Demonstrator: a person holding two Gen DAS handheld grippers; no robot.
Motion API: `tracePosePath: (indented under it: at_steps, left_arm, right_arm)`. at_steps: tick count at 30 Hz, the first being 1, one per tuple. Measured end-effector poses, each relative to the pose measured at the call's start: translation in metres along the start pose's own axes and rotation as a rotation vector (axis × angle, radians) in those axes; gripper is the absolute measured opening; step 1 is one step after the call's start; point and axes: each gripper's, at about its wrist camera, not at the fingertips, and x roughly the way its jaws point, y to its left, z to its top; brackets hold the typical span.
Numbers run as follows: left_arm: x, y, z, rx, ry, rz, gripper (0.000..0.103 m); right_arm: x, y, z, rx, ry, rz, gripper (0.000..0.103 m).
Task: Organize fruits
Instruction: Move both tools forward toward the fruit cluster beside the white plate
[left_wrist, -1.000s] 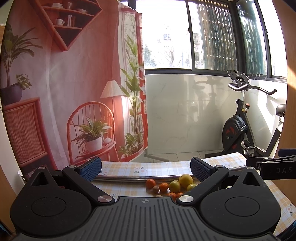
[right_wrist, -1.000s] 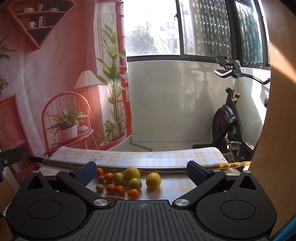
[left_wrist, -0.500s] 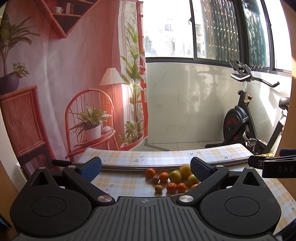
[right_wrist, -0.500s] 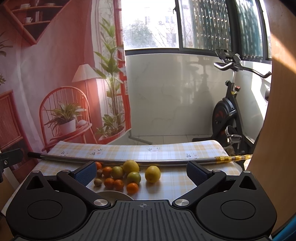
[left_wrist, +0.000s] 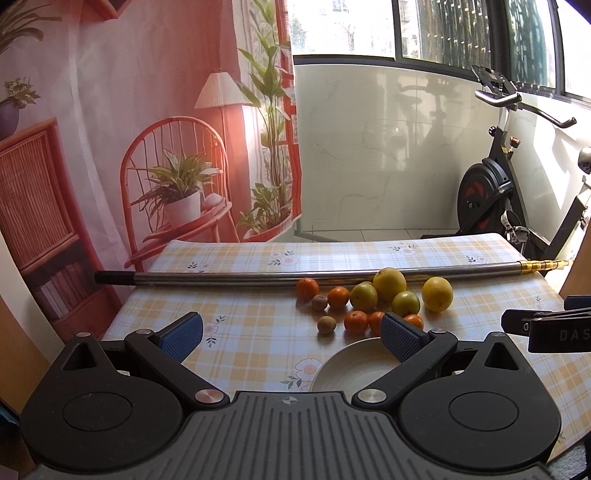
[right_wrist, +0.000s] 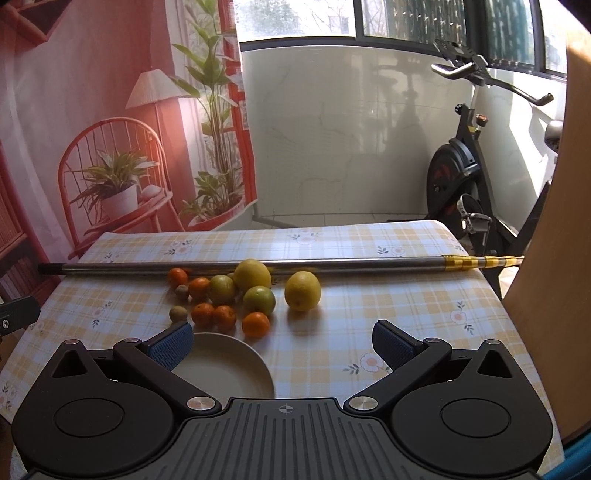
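A cluster of fruit (left_wrist: 369, 301) (right_wrist: 236, 295) lies on the checked tablecloth: several small oranges, two green-yellow fruits, two brown kiwis, a large yellow one (right_wrist: 252, 274) and a lemon (right_wrist: 302, 290) set a little apart. An empty cream plate (right_wrist: 229, 369) (left_wrist: 351, 369) sits just in front of the fruit. My left gripper (left_wrist: 291, 338) is open above the table's near edge, left of the plate. My right gripper (right_wrist: 282, 345) is open too, its left finger over the plate's rim. Nothing is between either pair of fingers.
A long metal pole (right_wrist: 240, 267) with a gold-banded end lies across the table behind the fruit. An exercise bike (right_wrist: 465, 177) stands beyond the far right corner. A wooden panel (right_wrist: 554, 258) rises at the right. The printed backdrop hangs at the left.
Both views have tilted down and risen, so the table, fruit and plate now show fully. Both grippers stay open; nothing was picked up.
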Motion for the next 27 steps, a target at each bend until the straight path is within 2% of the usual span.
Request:
tracePosePath:
  at_steps: [12, 27]
  left_arm:
    - [0.033, 0.008, -0.007, -0.016, 0.090, 0.002, 0.103]
    - [0.068, 0.015, -0.019, -0.086, 0.183, -0.022, 0.102]
  right_arm:
    - [0.043, -0.001, -0.015, -0.008, 0.111, 0.000, 0.103]
    - [0.072, -0.001, -0.021, -0.033, 0.133, 0.066, 0.103]
